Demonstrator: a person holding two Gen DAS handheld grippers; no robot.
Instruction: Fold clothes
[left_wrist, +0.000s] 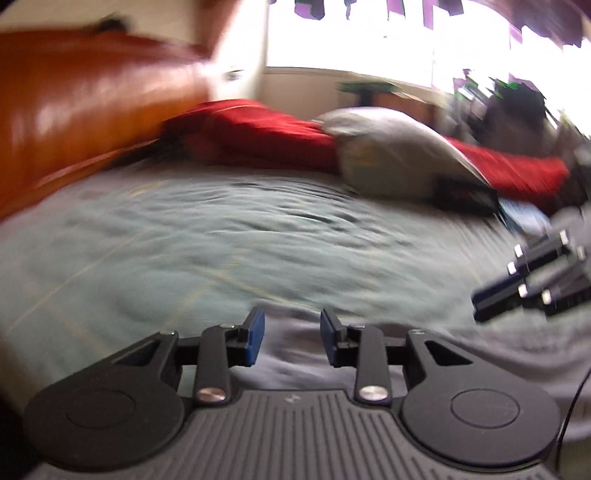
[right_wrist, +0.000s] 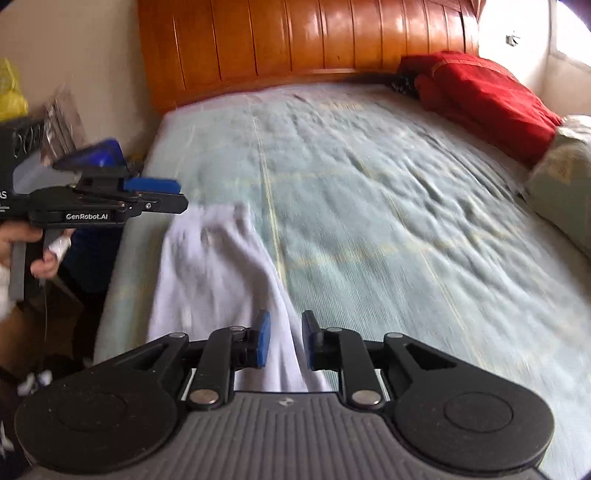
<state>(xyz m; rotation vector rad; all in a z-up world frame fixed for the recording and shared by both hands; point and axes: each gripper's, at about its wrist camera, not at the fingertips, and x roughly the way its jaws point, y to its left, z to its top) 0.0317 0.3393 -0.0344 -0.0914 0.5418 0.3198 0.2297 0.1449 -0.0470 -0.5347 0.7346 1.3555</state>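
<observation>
White garment (right_wrist: 207, 273) lying rumpled along the bed's (right_wrist: 369, 206) near-left edge, within reach for folding. Left gripper (left_wrist: 292, 338) and right gripper (right_wrist: 286, 341) both parted, gripping nothing, poised over the cloth.

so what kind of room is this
Most likely a bedroom in a home. A bed with a pale green bedspread fills both views, backed by a glossy wooden headboard, with a red folded blanket and a pillow along its far side. A white garment lies on it.
</observation>
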